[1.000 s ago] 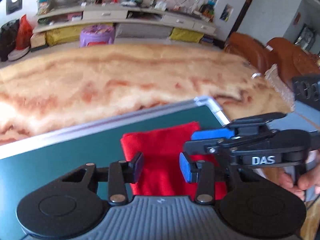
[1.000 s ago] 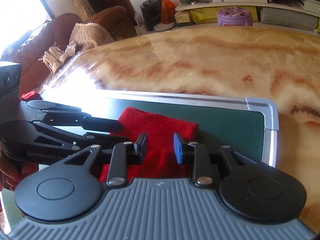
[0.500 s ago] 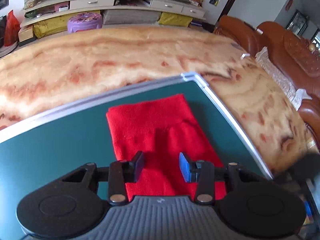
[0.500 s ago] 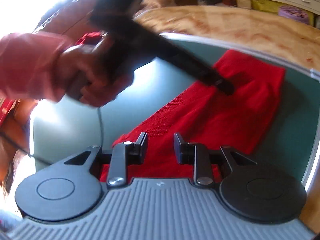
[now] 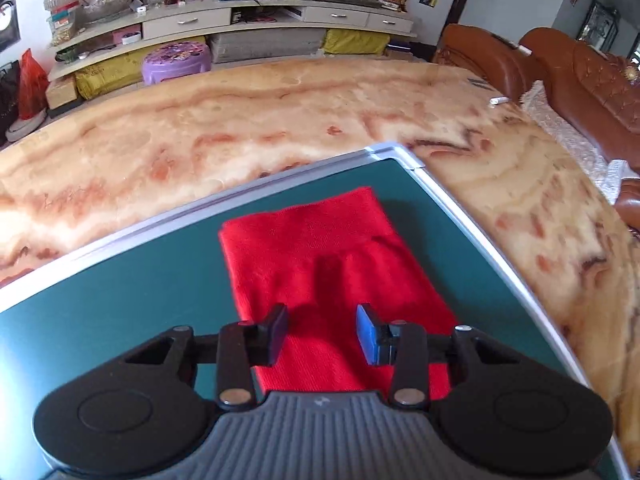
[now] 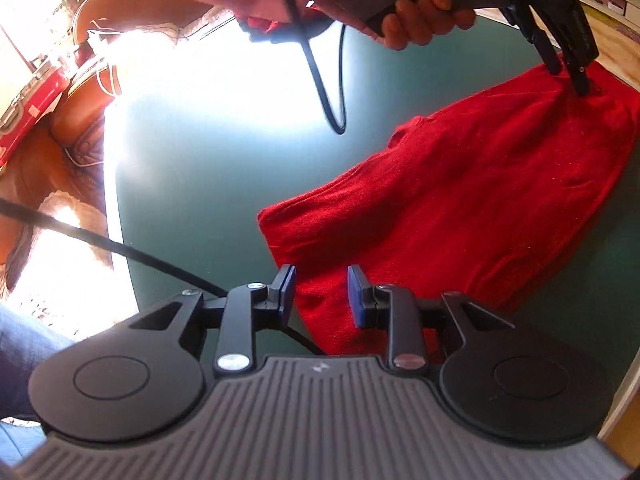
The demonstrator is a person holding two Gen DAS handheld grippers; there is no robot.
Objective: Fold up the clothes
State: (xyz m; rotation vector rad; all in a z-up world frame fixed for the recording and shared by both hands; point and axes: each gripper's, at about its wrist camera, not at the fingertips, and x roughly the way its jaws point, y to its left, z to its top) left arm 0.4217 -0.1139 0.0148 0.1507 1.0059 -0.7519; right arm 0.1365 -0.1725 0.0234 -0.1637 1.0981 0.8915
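We are mid-fold. The red garment [image 5: 332, 276] lies flat in a long strip on the green board [image 5: 120, 300], which rests on the marble tabletop [image 5: 240, 120].

Left gripper [image 5: 322, 334]: jaws parted, nothing between them, tipped steeply down over the near part of the cloth. In the right wrist view its fingers [image 6: 576, 64] reach the cloth's far end; contact unclear.

Right gripper [image 6: 320, 294]: jaws parted, empty, angled down over the cloth's near corner.

The hand [image 6: 416, 16] wraps the left handle.

Next, we judge: close on both ends, lift, fold end over end.
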